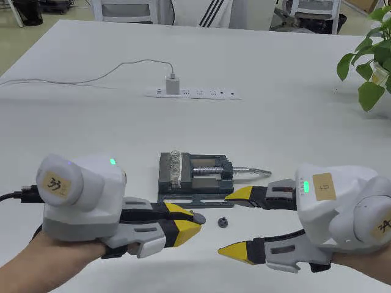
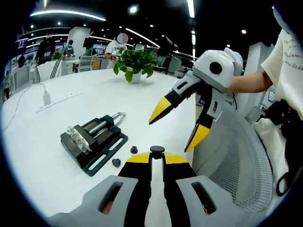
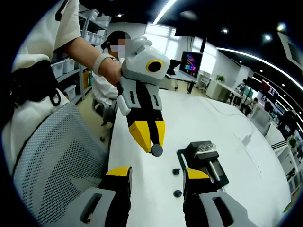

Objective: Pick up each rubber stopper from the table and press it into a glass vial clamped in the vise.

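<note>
Left gripper (image 1: pixel 195 222): clamped on one rubber stopper (image 1: pixel 199 218). Right gripper (image 1: pixel 223 223): jaws apart, empty. Loose stoppers (image 2: pixel 134 150) on worktop (image 1: pixel 275 122): two (vials (image 1: pixel 176 166) apparently still unplugged).

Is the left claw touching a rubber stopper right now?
Touching. The right gripper view shows the left claw with its yellow tips shut on a dark stopper.

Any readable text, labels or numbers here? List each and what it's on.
"35"?, handwritten, unsure: tan sticker on the left gripper.
"6"?, handwritten, unsure: top sticker on the right gripper.
Unreadable, cut off by the frame: edge sticker, same gripper.
Too blurred to read: print on the shirt.
</note>
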